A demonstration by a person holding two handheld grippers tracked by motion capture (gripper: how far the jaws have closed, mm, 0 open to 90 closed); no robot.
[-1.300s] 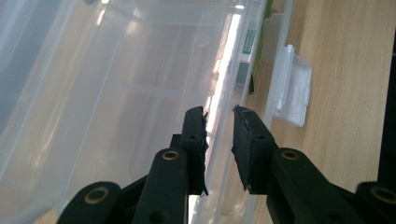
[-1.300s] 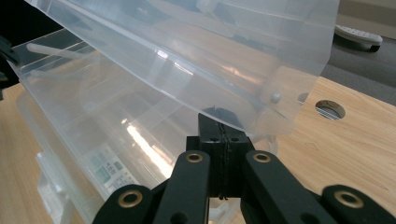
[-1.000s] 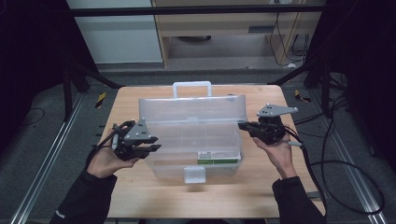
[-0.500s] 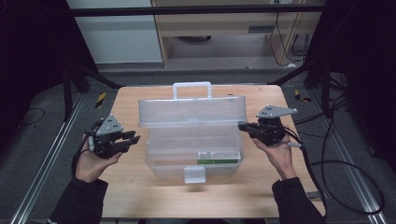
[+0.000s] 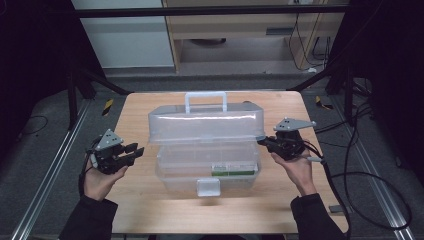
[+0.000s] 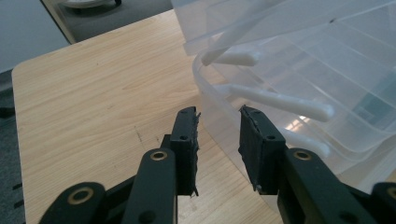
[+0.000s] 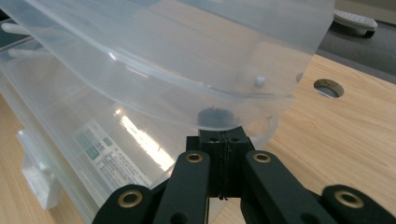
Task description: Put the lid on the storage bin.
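The clear plastic toolbox [image 5: 207,155] sits mid-desk [image 5: 135,210], its lid [image 5: 205,125] raised partway, not fully back, so I judge the opening about half done.

Nearest, the front latch [image 5: 208,187] hangs undone. The left gripper [image 5: 134,151] stands just beside the box's left end, touching nothing; its jaws have just been opening and are spread with nothing between them. The right gripper [image 5: 261,142] has its jaws pressed together, tips under the lid's right edge, propping it.

Inside, 1 green-labelled packet [image 5: 232,169] lies low on the right; farther back, the white handle [image 5: 205,100].
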